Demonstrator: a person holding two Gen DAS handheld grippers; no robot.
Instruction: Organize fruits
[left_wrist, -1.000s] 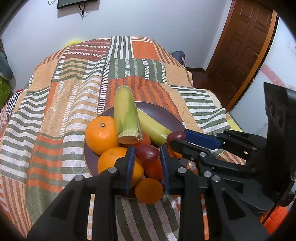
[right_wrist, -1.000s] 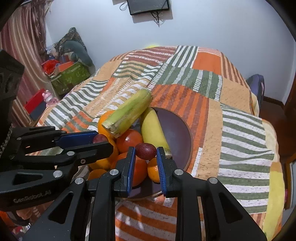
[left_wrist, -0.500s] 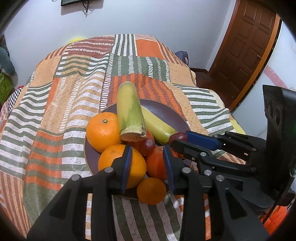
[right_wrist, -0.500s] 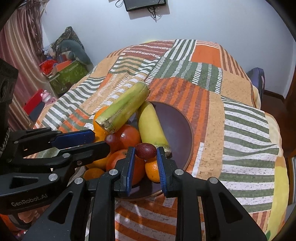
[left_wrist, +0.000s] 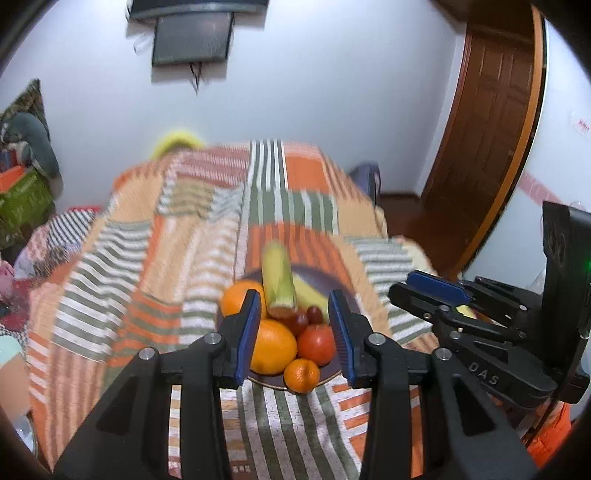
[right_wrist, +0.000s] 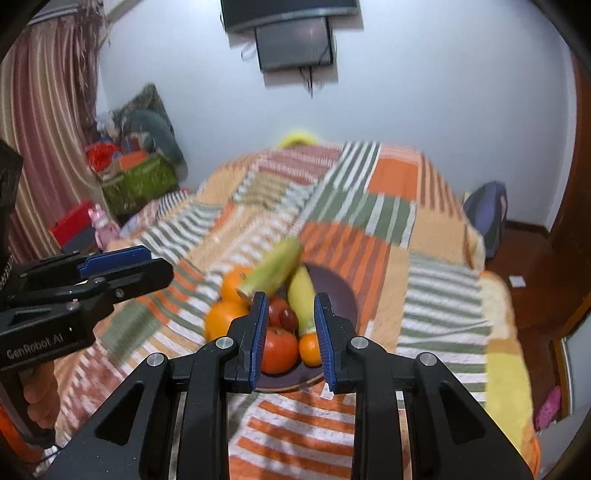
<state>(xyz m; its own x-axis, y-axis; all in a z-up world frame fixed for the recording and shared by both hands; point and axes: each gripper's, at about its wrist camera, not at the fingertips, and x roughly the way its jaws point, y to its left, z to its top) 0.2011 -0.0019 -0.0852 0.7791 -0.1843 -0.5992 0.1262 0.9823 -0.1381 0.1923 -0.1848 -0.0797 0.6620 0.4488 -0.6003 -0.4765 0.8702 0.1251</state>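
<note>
A dark plate (left_wrist: 334, 280) (right_wrist: 340, 286) on the striped bedspread holds a pile of fruit: two large oranges (left_wrist: 273, 350) (right_wrist: 221, 317), a small orange (left_wrist: 302, 374) (right_wrist: 309, 349), a tomato (left_wrist: 317, 341) (right_wrist: 279, 350), two dark plums (left_wrist: 314, 313) (right_wrist: 288, 317), a yellow banana (right_wrist: 301, 299) and a green corn cob (left_wrist: 277, 280) (right_wrist: 273, 271) lying on top. My left gripper (left_wrist: 294, 332) is open and empty, raised above and behind the plate. My right gripper (right_wrist: 290, 325) is open and empty, also back from the plate. Each gripper shows in the other's view (left_wrist: 436, 291) (right_wrist: 122, 258).
The striped bedspread (left_wrist: 184, 240) covers the bed. A wooden door (left_wrist: 491, 122) is at right. A green box with clutter (right_wrist: 138, 181) stands by the curtain at left. A dark bag (right_wrist: 487, 214) sits on the floor at the far bed corner.
Both grippers let go of their plums, which now lie on the pile. Both opened and pulled back and up from the plate.
</note>
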